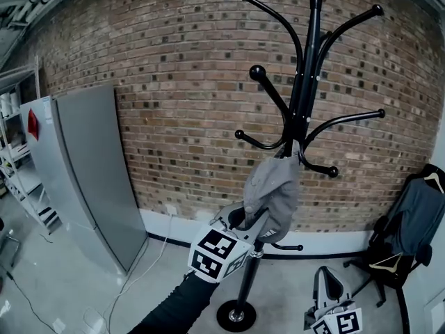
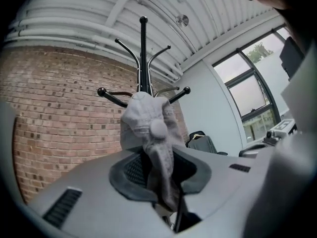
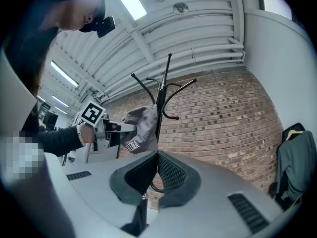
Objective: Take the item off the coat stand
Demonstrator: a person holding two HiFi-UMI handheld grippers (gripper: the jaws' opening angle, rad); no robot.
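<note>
The grey cap [image 1: 273, 190] hangs against the pole of the coat stand [image 1: 306, 96], just under its lower hooks. The left hand-held gripper [image 1: 254, 221] reaches in from 7 o'clock of the cap, its jaws clamped on a fold of the cap's fabric. The right hand-held gripper [image 1: 327, 284] sits low at 5 o'clock of the cap, well apart from it, its jaws closed together with nothing between them. A brick wall [image 1: 181, 82] stands behind the stand.

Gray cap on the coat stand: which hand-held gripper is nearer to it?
Left. The left hand-held gripper is clamped on the gray cap; the right hand-held gripper sits lower, off to the right, apart from it, jaws together.
</note>
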